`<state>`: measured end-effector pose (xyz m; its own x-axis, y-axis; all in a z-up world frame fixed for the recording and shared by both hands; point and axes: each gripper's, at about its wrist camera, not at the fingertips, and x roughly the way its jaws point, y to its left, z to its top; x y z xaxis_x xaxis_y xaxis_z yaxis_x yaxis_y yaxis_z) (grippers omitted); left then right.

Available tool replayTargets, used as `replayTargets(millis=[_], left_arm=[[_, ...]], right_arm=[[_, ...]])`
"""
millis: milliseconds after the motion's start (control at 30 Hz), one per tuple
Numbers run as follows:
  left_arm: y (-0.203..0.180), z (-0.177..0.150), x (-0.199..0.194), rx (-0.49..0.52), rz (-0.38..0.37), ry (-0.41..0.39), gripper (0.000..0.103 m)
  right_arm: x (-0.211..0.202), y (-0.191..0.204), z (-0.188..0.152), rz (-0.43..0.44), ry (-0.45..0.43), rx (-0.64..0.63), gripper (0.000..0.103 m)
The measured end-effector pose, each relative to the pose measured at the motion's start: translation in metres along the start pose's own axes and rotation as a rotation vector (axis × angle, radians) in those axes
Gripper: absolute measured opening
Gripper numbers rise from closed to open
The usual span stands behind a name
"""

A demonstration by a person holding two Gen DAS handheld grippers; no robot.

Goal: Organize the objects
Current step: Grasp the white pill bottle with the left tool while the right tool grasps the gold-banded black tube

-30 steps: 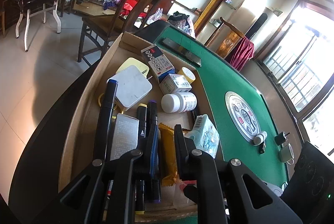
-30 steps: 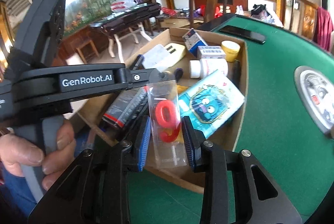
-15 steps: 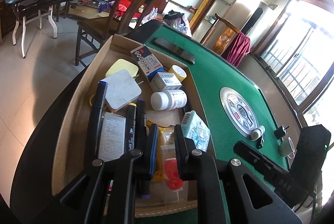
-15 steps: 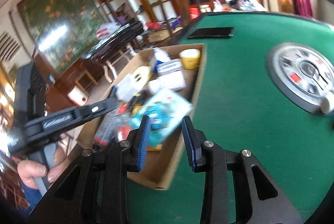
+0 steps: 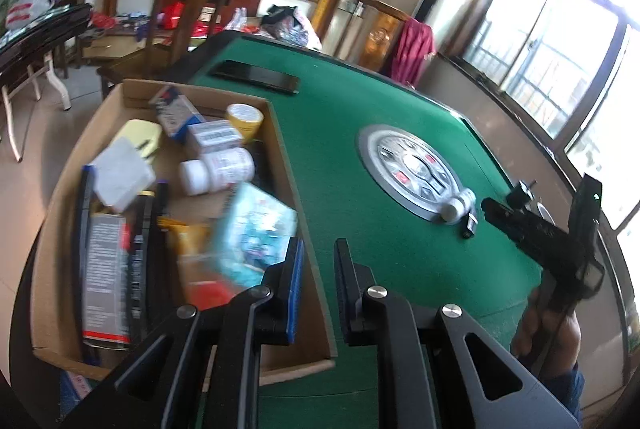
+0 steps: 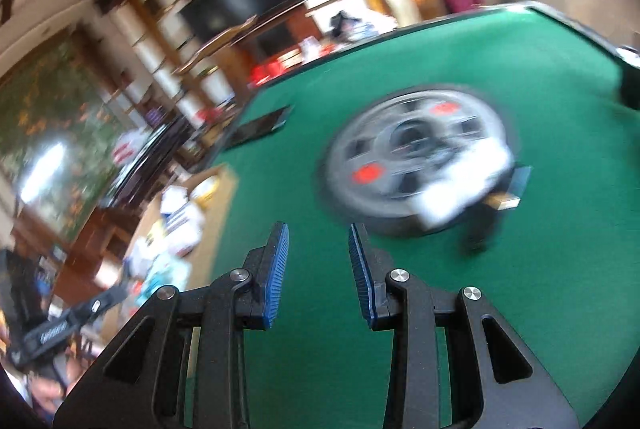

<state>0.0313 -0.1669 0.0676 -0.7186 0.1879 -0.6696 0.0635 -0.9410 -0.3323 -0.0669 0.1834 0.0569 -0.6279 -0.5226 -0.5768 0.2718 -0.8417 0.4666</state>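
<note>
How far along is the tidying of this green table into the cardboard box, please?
Done: the cardboard box already holds bottles, packets and markers. In hand: nothing; the left hand-held gripper and right hand-held gripper are both empty, the right one over the green table. Left: a white bottle on the silver dial, a small dark item beside it and a black phone.

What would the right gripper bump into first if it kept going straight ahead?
Probably the bare green felt of the table. The right gripper, with nothing between its fingers, points down at it. The round silver panel lies a bit further on; blur makes depth uncertain.
</note>
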Motion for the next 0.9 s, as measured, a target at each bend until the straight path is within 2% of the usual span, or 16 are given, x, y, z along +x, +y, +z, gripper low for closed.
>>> replayTargets(millis=[67, 133, 233, 333, 400, 567, 700, 900], left_arm=[[-0.022, 0.001, 0.006, 0.043, -0.023, 0.022, 0.015], [-0.047, 0.004, 0.014, 0.091, -0.049, 0.04, 0.015], [-0.089, 0.01, 0.032, 0.188, -0.085, 0.081, 0.015], [-0.131, 0.017, 0.061, 0.294, -0.123, 0.148, 0.015], [-0.158, 0.022, 0.086, 0.362, -0.151, 0.205, 0.015], [-0.202, 0.032, 0.138, 0.51, -0.144, 0.284, 0.015], [-0.216, 0.043, 0.165, 0.552, -0.14, 0.306, 0.015], [-0.227, 0.049, 0.197, 0.559, -0.118, 0.336, 0.015]], right_arm=[[-0.006, -0.025, 0.011, -0.063, -0.008, 0.036, 0.031], [-0.014, -0.06, 0.019, -0.133, -0.023, 0.123, 0.031], [-0.015, -0.101, 0.026, -0.176, 0.022, 0.218, 0.031], [-0.019, -0.13, 0.027, -0.138, 0.035, 0.312, 0.031], [-0.023, -0.138, 0.028, -0.137, 0.021, 0.343, 0.031], [-0.029, -0.147, 0.031, -0.116, -0.016, 0.401, 0.031], [-0.027, -0.146, 0.029, -0.112, -0.011, 0.4, 0.031], [-0.031, -0.149, 0.024, -0.088, -0.016, 0.413, 0.031]])
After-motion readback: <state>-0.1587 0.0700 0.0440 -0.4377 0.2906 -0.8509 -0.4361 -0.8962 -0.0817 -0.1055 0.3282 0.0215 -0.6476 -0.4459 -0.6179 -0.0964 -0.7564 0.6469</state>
